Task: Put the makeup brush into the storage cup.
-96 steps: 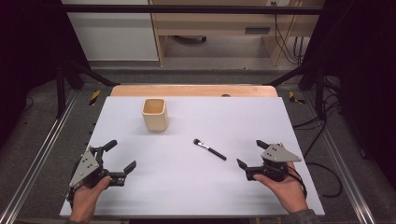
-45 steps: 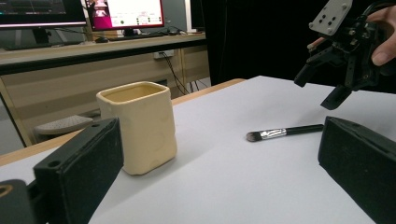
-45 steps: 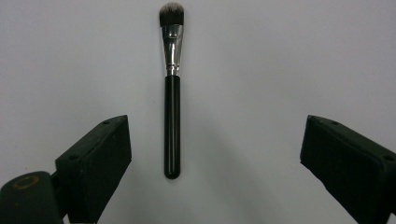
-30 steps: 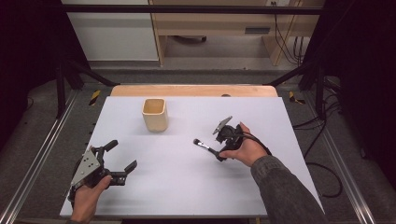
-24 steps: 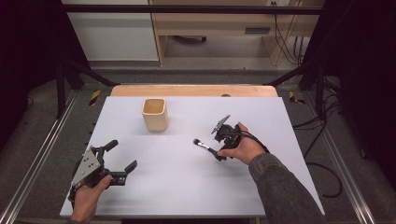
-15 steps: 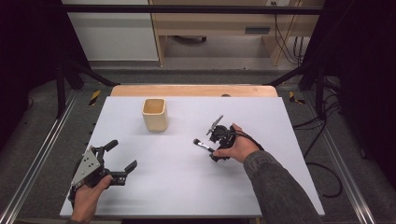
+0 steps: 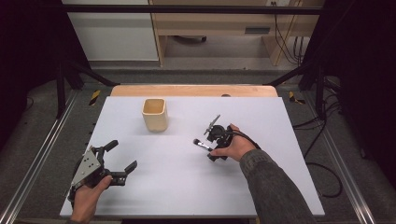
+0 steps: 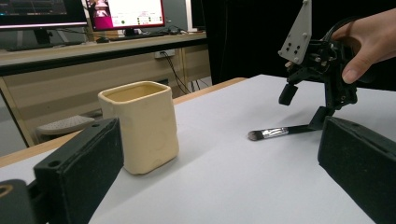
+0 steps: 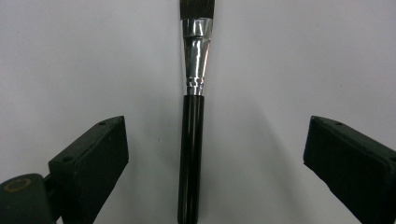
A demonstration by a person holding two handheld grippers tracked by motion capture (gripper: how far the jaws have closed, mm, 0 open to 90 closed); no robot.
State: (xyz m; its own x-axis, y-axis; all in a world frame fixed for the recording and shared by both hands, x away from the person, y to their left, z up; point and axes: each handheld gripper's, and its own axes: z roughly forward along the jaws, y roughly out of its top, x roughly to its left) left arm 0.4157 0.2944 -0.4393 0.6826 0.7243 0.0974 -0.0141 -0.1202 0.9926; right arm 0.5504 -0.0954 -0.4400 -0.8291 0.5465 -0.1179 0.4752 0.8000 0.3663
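Brush (image 9: pixel 192 135) lay flat on the white table (image 7: pixel 187 186), approx centre-right, bristles toward 10 o'clock, cup (image 7: pixel 154 114) off at 10 too. R gripper (image 7: pixel 215 142) sat over the handle w/ jaws spread wide either side, not touching. To grip well: lower square, keep handle centred btw pads, close mid-handle. L gripper (image 7: pixel 112 161) idle at 7 o'clock, jaws apart.

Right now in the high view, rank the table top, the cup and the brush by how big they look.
1. Table top: by far the largest.
2. Cup: a squarish cream cup, much smaller.
3. Brush: smallest, though part of its handle is hidden under the right gripper, so its full length is unsure.
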